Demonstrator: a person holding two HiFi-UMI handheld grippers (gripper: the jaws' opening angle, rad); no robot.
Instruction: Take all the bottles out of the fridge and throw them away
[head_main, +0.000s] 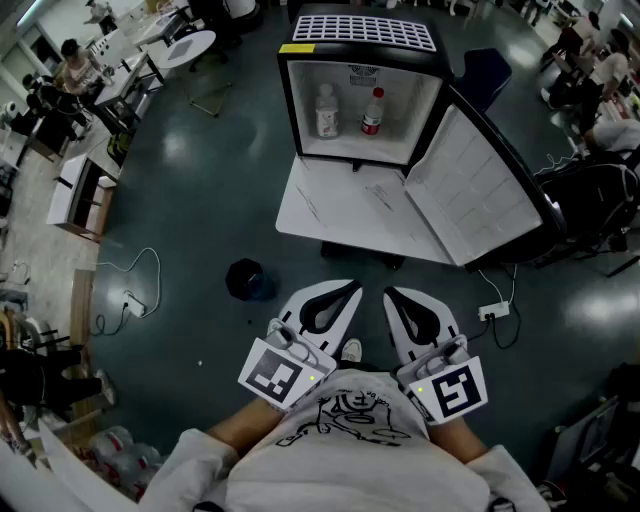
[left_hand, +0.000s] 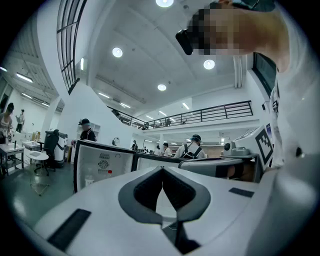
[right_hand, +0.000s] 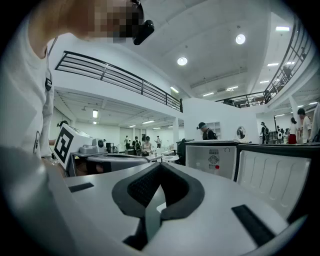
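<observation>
A small black fridge (head_main: 360, 40) stands open on a low white table (head_main: 340, 215). Inside it a clear bottle with a white cap (head_main: 326, 110) stands upright, with a red-capped bottle (head_main: 372, 112) to its right. My left gripper (head_main: 352, 288) and right gripper (head_main: 391, 293) hang side by side near my body, well short of the fridge. Both are shut with nothing between the jaws. The left gripper view looks over its closed jaws (left_hand: 161, 170) to the fridge (left_hand: 102, 167), far off. Past the right gripper's closed tips (right_hand: 161, 167), the fridge (right_hand: 212, 159) shows at right.
The fridge door (head_main: 490, 190) swings wide open to the right. A dark round bin (head_main: 247, 279) sits on the floor left of the grippers. Cables and a power strip (head_main: 493, 312) lie on the floor. People and desks (head_main: 110, 60) are at the room's edges.
</observation>
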